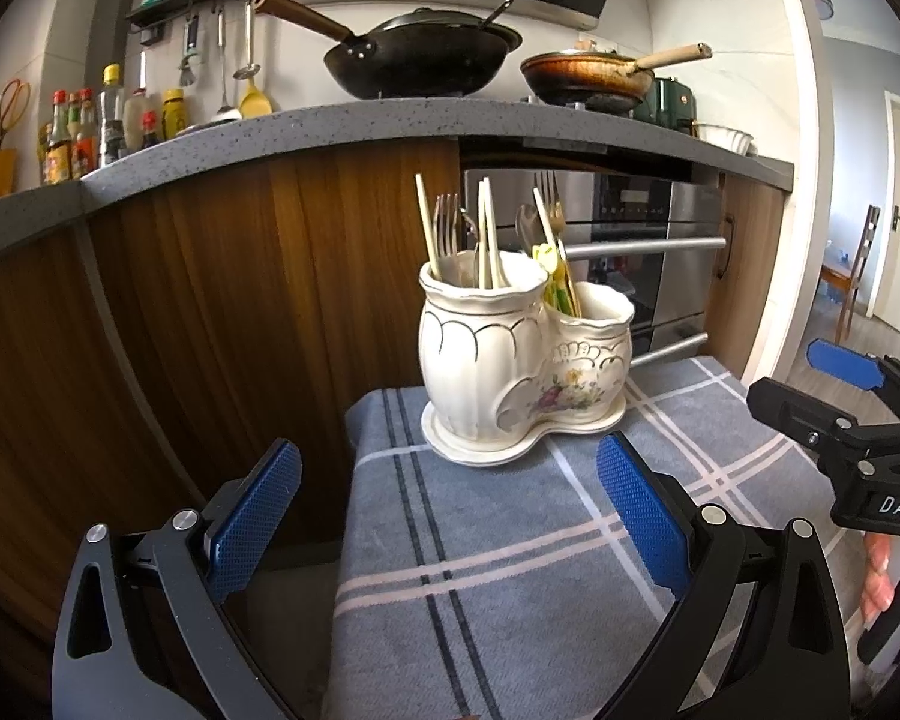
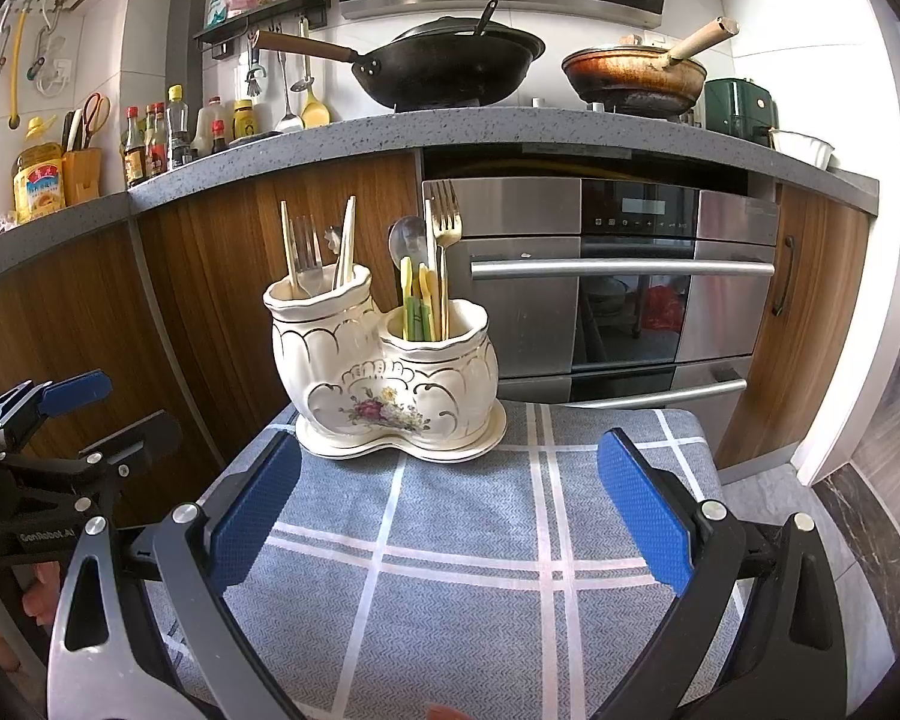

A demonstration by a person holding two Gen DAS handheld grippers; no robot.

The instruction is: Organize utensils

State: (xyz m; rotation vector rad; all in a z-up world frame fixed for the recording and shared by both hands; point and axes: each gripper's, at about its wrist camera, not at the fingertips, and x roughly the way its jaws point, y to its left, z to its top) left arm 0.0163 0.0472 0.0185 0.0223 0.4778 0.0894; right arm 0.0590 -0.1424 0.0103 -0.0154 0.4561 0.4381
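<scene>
Beyond both spread jaws stands the utensil holder [image 2: 390, 378].

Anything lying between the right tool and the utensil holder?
No. Right wrist view shows only bare checked cloth between the open right tool and the holder.

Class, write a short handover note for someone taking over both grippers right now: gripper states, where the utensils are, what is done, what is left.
Left gripper: open, empty, hovering over the near end of the checked cloth.
Right gripper: open, empty, just short of the holder.
The two-pot ceramic utensil holder stands upright on the cloth, in front of the oven.
Taller pot: chopsticks and a silver fork.
Shorter pot: a spoon, a gold fork and yellow-green handled pieces.
Done: no loose utensils show on the cloth.
Left: the pots look mixed; sorting by type probably remains.
</scene>
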